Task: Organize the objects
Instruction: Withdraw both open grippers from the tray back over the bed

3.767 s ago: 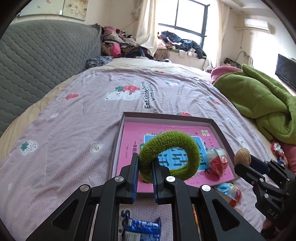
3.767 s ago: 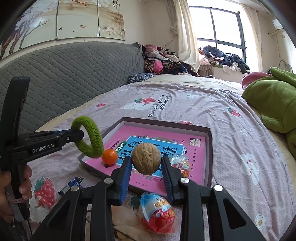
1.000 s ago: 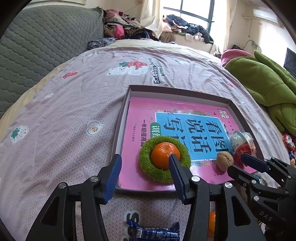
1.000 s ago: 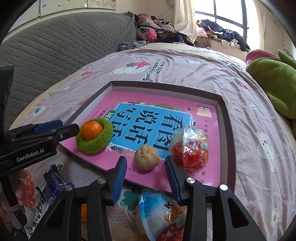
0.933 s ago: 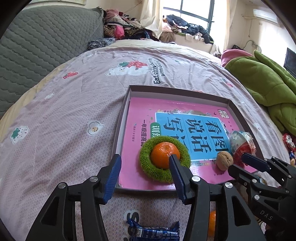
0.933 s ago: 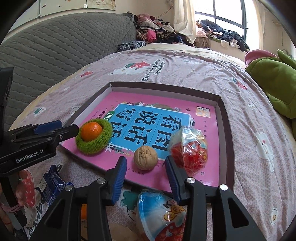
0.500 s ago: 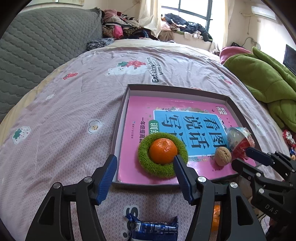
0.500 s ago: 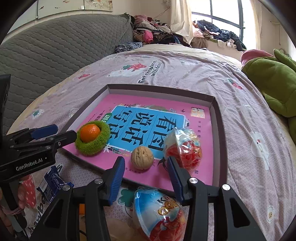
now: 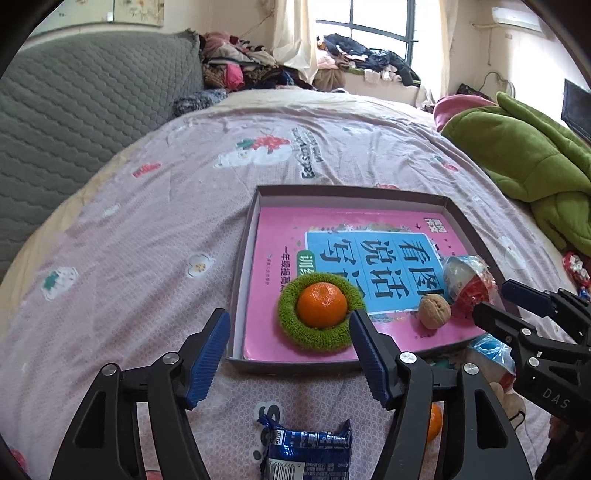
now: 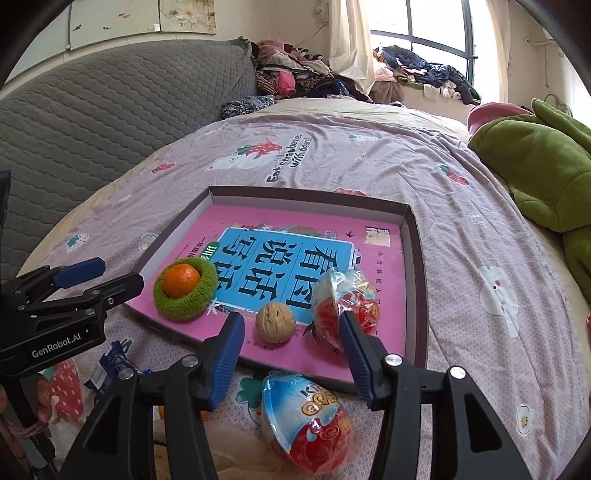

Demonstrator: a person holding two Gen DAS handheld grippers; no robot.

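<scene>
Now your left tongs hang with their jaws opening and nothing clamped; the green ring shows between the blue pads but lies flat in the tray, untouched. Your right tongs are likewise spreading and empty, the walnut sitting on the book just ahead of them. Inside the tray, on the pink book, you have four things settled along the near edge: the orange nested in the ring, the walnut just beside it, and a wrapped egg next to that. By my reckoning you are roughly halfway. Left outside the tray, on the bed near you, are a second wrapped egg just beyond the tray's near rim, a blue packet, and a second orange half hidden behind your left tongs' arm; the egg looks the easiest next pick for your right tongs, the packet for your left. The bed carries a pink sheet with strawberry prints, soft and uneven, so round things may roll when set down. A grey quilted headboard stands to the left, a green blanket is heaped at the right, and clothes pile up beneath the window.
</scene>
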